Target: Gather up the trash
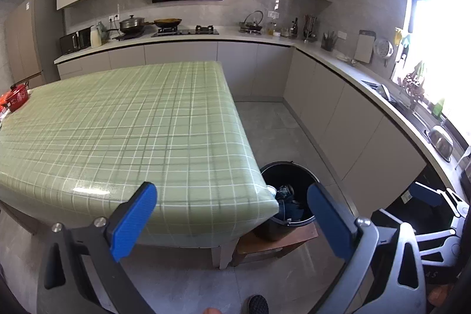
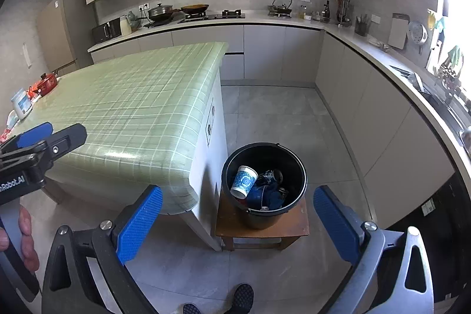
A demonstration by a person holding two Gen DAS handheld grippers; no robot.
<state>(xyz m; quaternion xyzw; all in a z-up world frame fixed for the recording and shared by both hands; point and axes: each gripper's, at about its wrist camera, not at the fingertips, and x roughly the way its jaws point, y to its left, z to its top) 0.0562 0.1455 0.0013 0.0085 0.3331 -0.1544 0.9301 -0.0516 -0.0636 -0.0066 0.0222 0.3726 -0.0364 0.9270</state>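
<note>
Black bucket (image 2: 264, 184) sits on a low wooden stool (image 2: 262, 222) beside the tabletop (image 2: 132, 96), a paper cup (image 2: 243, 181) inside; I hold both tools, left (image 1: 232, 221) and right (image 2: 238, 221), wide open and empty.

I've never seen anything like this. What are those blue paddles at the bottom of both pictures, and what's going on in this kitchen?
Those are the finger pads of two hand-held grippers; a person carries one in each hand. Each picture comes from a camera on one gripper: the left gripper and the right gripper. Both are open and hold nothing. The table has a green checked cloth. Beside it a black bucket stands on a small wooden stool, with a paper cup and other trash inside.
</note>
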